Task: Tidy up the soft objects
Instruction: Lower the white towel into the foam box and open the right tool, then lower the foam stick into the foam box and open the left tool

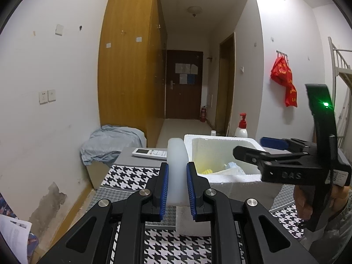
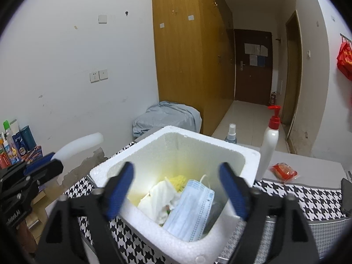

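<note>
My left gripper [image 1: 177, 187] is shut on a translucent white soft block [image 1: 176, 167], held upright above the houndstooth cloth, just left of the white foam box [image 1: 222, 182]. The block also shows in the right wrist view [image 2: 79, 145], held by the left gripper [image 2: 41, 165] at the far left. My right gripper [image 2: 176, 189] is open and empty, hovering over the foam box [image 2: 145, 224]. Inside the box lie a blue face mask [image 2: 193, 206], a white crumpled cloth [image 2: 160, 200] and something yellow [image 2: 179, 179]. The right gripper [image 1: 250, 149] also shows in the left wrist view, above the box's right side.
A remote control [image 1: 149, 153], a red-pump lotion bottle [image 2: 269, 145], a small spray bottle [image 2: 231, 134] and a red packet [image 2: 283, 171] lie behind the box. A small foam piece [image 1: 191, 220] sits under my left fingers. Bottles [image 2: 17, 145] stand by the left wall.
</note>
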